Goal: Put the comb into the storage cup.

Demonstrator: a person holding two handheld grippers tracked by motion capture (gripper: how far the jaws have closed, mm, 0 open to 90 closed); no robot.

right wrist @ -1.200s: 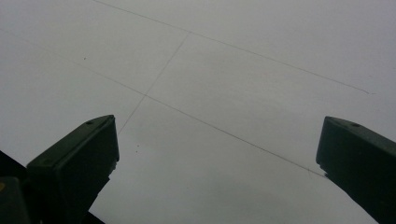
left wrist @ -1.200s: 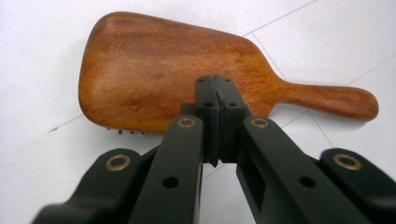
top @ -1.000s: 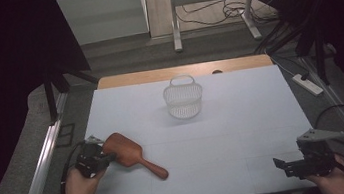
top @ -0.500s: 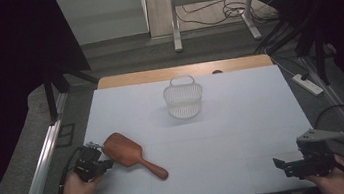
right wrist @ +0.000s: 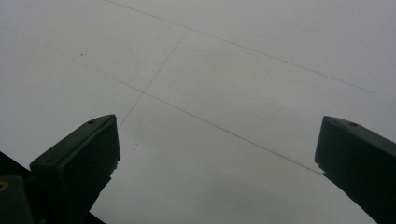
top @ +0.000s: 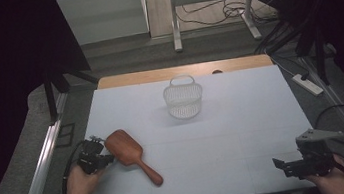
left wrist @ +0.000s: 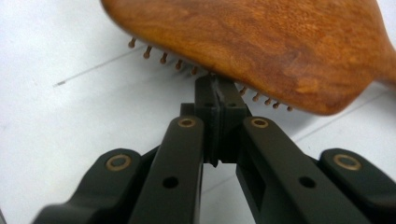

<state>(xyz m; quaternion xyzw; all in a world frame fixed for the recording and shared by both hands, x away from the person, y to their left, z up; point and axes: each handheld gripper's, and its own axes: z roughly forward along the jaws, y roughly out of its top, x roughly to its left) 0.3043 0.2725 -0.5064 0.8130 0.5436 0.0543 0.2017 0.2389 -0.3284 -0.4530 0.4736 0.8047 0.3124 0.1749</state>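
Glossy, reddish-brown wooden hairbrush (top: 127, 150) lies bristles down.

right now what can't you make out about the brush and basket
- Hairbrush, left gripper view: handle cut off by the right edge; the bristle side is hidden under its wooden back.
- Left tongs: tips meet below the brush; any grip on bristles is hidden.
- Basket, high view: too small to see inside.

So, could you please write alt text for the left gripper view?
The left gripper's two black jaws are shut together, their tips at the bristled underside of a brown wooden paddle hairbrush, which lies bristles-down on the white table.
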